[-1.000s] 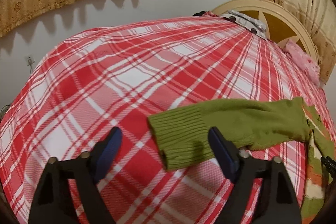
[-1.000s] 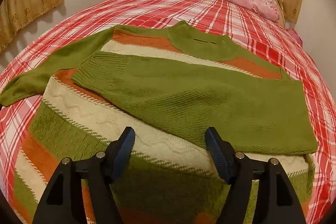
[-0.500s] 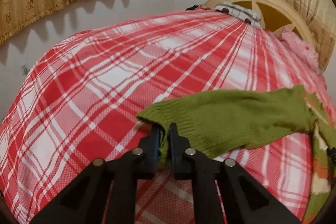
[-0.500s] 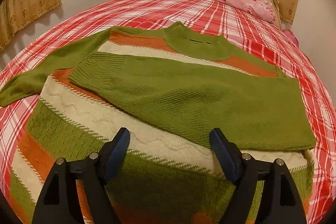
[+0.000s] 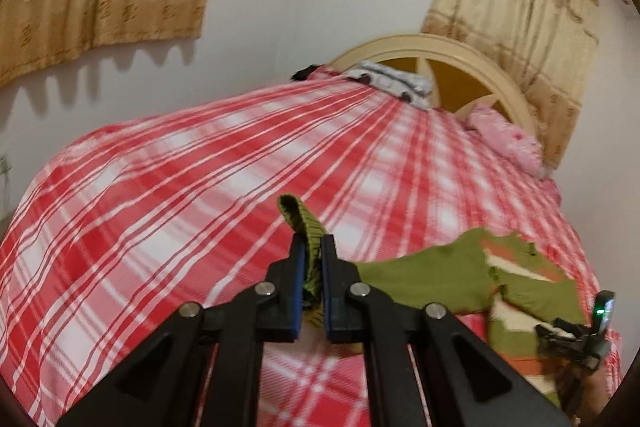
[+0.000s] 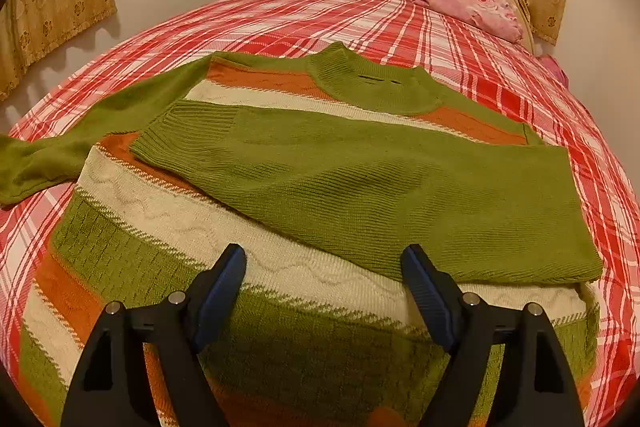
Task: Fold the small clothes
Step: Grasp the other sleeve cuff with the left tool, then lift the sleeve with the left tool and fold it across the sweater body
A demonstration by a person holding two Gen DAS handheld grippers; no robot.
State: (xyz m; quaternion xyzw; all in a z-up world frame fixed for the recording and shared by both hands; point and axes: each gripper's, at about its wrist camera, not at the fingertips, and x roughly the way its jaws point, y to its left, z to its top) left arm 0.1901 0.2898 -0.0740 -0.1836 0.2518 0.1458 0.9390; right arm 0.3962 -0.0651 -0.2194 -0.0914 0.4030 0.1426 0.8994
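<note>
One sleeve cuff (image 5: pixel 306 227) clenched in my left fingers (image 5: pixel 311 269); right fingers (image 6: pixel 324 291) released above the sweater (image 6: pixel 360 187). I should carry it across flat, without dragging the body

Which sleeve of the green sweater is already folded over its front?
The sleeve lying flat across the sweater's striped front. The other sleeve trails out onto the red plaid bedspread, its cuff pinched in the left gripper.

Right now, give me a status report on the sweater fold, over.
Left gripper shut on sleeve cuff, lifted. Right gripper open, hovering over sweater. Other sleeve already folded across. Nothing in the way.
</note>
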